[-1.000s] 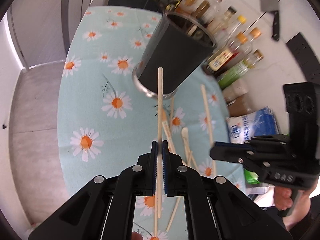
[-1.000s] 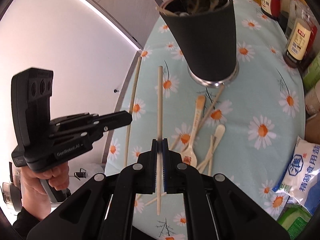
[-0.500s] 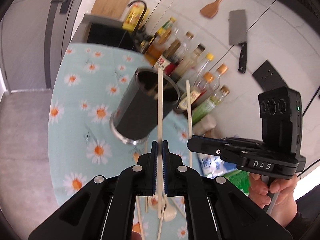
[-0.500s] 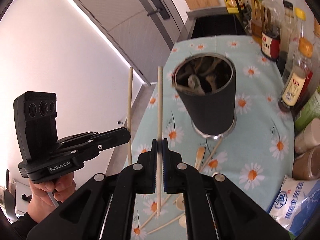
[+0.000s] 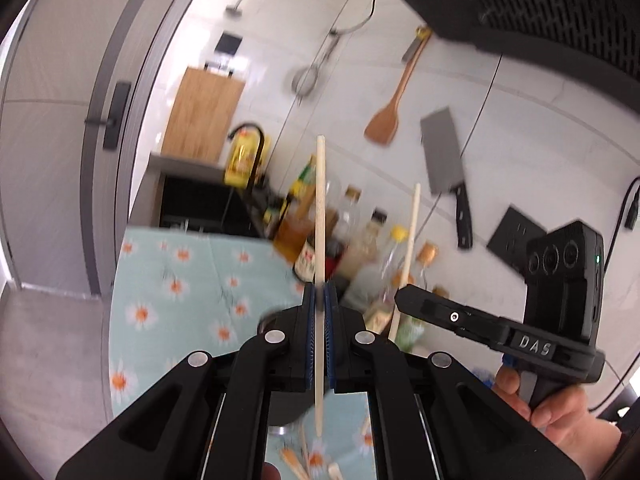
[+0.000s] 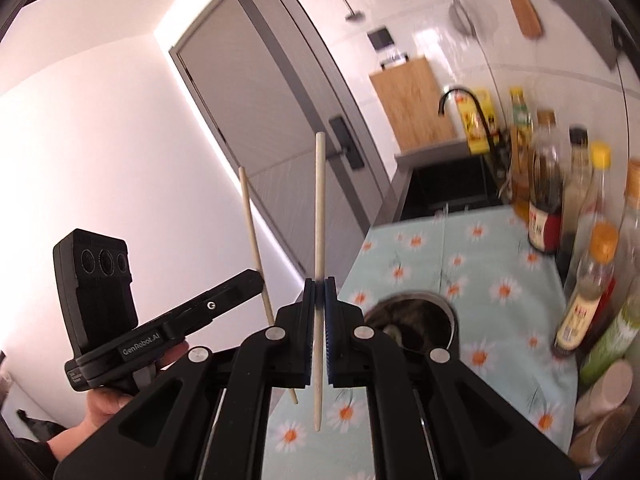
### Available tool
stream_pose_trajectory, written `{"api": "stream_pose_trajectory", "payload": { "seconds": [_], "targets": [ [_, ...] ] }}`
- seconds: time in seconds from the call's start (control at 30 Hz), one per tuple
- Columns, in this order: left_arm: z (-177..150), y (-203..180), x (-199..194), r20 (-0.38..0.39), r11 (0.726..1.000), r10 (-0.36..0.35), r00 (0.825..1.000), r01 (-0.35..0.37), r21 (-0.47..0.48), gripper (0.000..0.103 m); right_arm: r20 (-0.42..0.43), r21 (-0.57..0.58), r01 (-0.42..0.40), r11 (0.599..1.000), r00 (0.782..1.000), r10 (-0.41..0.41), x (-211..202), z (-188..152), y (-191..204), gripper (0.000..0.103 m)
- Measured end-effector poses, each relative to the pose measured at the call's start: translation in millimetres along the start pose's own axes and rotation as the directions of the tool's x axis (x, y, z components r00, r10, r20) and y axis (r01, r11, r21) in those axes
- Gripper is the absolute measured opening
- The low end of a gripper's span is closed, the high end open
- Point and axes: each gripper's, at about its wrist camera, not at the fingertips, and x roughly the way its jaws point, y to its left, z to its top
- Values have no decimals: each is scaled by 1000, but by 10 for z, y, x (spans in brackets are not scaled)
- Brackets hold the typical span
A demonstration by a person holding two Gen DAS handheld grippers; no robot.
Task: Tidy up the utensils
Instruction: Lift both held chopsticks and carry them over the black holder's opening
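Note:
My left gripper (image 5: 319,294) is shut on a pale wooden chopstick (image 5: 320,208) that stands upright through its jaws. Just to its right, my right gripper (image 5: 402,296) is shut on a second chopstick (image 5: 409,240), also upright. In the right wrist view, the right gripper (image 6: 319,286) and its chopstick (image 6: 319,200) sit in the centre, with the left gripper (image 6: 258,278) and its chopstick (image 6: 249,216) alongside. The dark utensil cup (image 6: 452,316) stands below and just ahead, with spoons inside. In the left wrist view the cup (image 5: 282,412) is mostly hidden behind the jaws.
A daisy-print tablecloth (image 6: 500,264) covers the table. Several sauce bottles (image 6: 544,200) line its right side, with a sink (image 6: 448,188) beyond. Loose wooden utensils (image 5: 296,460) lie on the cloth. A cleaver (image 5: 444,156) and wooden spatula (image 5: 386,124) hang on the wall.
Both grippers have risen and tipped upward, each with its chopstick. The cup has dropped from ahead of the jaws to beneath them, and the loose utensils have mostly slid out of view.

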Motion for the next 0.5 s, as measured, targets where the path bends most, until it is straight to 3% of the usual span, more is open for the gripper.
{"api": "stream_pose_trajectory", "payload": {
  "seconds": [0.2,0.5],
  "targets": [
    [177,14,104,109,996,-85,990,82,29,4,127,-18,63,998,990,-60,20,217,-96,6],
    [107,0,402,157,991,-114,981,101,90,4,168,16,117,993,979,-118,232,246,-336,6]
  ]
}}
